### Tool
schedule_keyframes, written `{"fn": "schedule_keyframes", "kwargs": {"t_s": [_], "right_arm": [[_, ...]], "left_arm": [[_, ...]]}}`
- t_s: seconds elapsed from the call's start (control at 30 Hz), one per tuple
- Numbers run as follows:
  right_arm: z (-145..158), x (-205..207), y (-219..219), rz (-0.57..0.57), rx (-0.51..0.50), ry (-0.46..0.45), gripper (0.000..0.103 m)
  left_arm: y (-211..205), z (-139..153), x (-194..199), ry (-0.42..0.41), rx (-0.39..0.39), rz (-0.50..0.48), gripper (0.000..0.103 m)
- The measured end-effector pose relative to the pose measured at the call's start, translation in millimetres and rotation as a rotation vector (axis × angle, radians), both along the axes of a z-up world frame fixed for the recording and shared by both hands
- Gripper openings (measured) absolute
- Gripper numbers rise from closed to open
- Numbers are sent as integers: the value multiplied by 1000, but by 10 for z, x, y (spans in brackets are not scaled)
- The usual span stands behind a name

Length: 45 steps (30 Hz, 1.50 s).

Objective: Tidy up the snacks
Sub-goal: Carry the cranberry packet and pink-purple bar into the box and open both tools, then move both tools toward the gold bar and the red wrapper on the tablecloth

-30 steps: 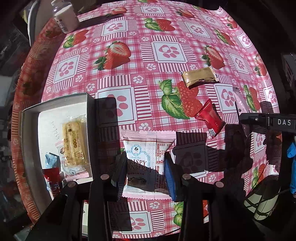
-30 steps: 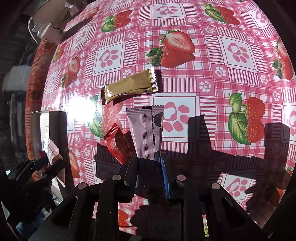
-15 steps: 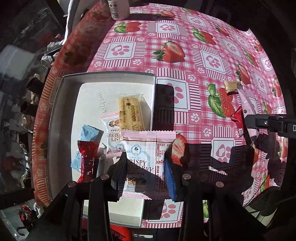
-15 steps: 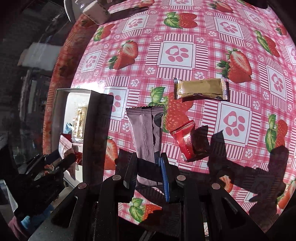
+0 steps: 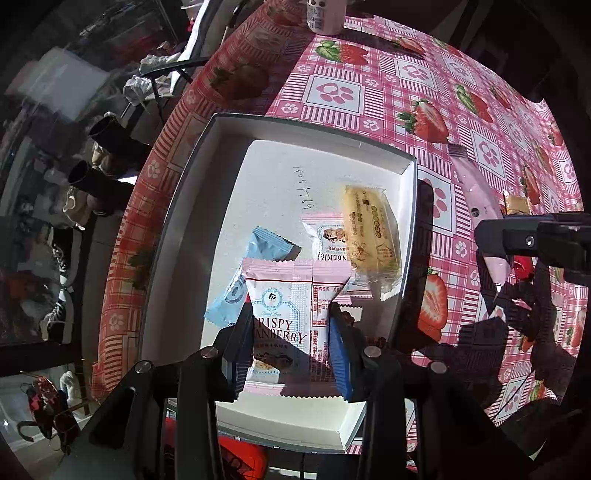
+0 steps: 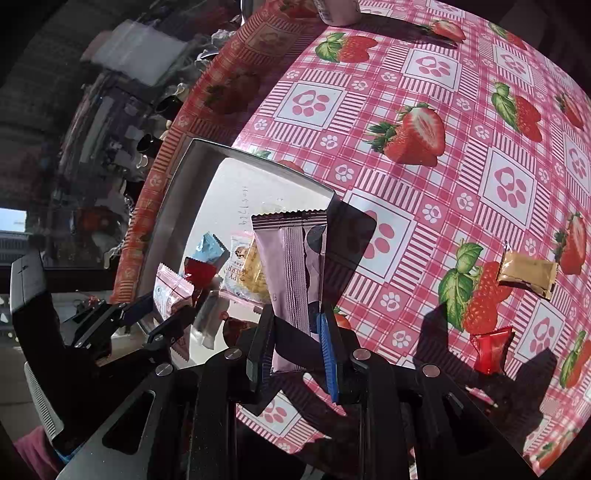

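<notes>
My left gripper (image 5: 291, 343) is shut on a pink-and-white cranberry snack packet (image 5: 291, 314), hanging over the white box (image 5: 192, 206). In the box lie a blue packet (image 5: 251, 273), a yellow bar (image 5: 369, 232) and another pink packet (image 5: 325, 236). My right gripper (image 6: 295, 343) is shut on a long mauve packet (image 6: 291, 266), held just right of the box (image 6: 173, 192) over its right wall. A gold packet (image 6: 526, 275) and a red candy (image 6: 491, 349) lie on the cloth to the right. The left gripper (image 6: 159, 314) shows low left in the right wrist view.
The table has a pink strawberry-and-paw cloth (image 6: 406, 92). A white bottle (image 5: 325, 14) stands at the far edge. The table's left edge (image 5: 173, 122) drops off beside the box, with chairs and shoes on the floor beyond.
Both grippers have carried their packets leftward: the left one from beside the box to above its inside, the right one from the loose snacks to the box's right wall.
</notes>
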State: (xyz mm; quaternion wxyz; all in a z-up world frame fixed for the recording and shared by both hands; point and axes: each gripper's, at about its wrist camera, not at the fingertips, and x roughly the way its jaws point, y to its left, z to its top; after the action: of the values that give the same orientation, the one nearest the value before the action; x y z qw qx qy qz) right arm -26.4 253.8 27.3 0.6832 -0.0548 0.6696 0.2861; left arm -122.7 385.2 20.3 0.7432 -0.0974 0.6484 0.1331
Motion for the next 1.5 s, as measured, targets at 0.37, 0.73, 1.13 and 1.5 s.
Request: {"fn": "schedule_keyframes", "kwargs": {"t_s": [0.37,0.73,1.13,1.5], "right_arm": [[-118,-32,433,61,-26,22,25],[-236,-31,721,101,-53,50,25],[-366,-64,958,139,-87,61,25],[-374,-111,1010,154,-107,66,93]], "left_arm": [[235,-113,-120,27,-13,36,41],[345,-255,-158,61,-20,54,41],[416,-368,-183,90,-17,66,42],[434,-275,-172,58,-5,66,79]]}}
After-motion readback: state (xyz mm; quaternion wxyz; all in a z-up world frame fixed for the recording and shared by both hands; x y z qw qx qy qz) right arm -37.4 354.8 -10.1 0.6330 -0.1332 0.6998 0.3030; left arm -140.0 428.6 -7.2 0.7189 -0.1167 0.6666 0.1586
